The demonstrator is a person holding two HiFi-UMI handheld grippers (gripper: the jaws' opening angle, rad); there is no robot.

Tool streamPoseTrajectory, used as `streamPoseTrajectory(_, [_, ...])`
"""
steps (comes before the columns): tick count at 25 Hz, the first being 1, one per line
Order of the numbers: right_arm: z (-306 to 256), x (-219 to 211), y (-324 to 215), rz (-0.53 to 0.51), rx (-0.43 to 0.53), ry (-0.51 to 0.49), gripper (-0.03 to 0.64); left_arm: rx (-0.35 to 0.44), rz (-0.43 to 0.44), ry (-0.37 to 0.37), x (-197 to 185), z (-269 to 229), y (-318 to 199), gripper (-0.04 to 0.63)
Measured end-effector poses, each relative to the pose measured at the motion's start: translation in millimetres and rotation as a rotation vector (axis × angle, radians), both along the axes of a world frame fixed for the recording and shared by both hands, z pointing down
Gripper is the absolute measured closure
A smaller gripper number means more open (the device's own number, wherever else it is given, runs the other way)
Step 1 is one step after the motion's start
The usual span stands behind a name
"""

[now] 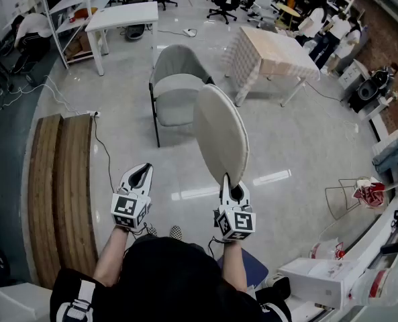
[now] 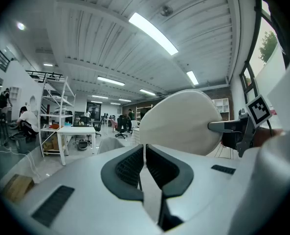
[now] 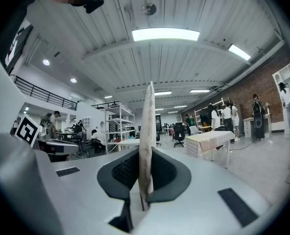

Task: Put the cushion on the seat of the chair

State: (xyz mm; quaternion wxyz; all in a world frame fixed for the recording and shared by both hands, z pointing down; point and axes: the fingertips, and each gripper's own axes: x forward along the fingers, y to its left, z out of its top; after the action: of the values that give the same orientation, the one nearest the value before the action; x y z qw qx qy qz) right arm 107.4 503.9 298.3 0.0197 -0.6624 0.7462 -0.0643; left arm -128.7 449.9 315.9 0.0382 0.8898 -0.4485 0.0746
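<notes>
With right gripper (image 1: 233, 192) clamped on the lower edge of the cushion (image 1: 220, 133), upright above its jaws, and left gripper (image 1: 139, 175) alongside closed on nothing: mid-carry toward the chair (image 1: 175, 66) well ahead; next, probably closing in and tipping flat onto the seat (image 1: 176, 107).

The left gripper (image 2: 145, 148) fills the lower middle of the frame, its dark pads pressed together with nothing between them. Just above and right of it stands the round pale cushion (image 2: 181, 121), upright, its right edge pinched by the right gripper (image 2: 214, 127) — marker cube (image 2: 258, 110) at the far right. At mid-left are a white table (image 2: 76, 131) and a shelving rack (image 2: 54, 102); a light strip (image 2: 152, 33) crosses the ceiling.
</notes>
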Motion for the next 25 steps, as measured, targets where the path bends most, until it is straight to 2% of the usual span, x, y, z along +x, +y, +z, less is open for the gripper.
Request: streamPoseTrajectory(25, [29.5, 37.4, -19.3, -0.024, -0.026, 0.016, 0.563, -0.044, 0.003, -0.011, 46.2, 16.0, -22.6, 0.565])
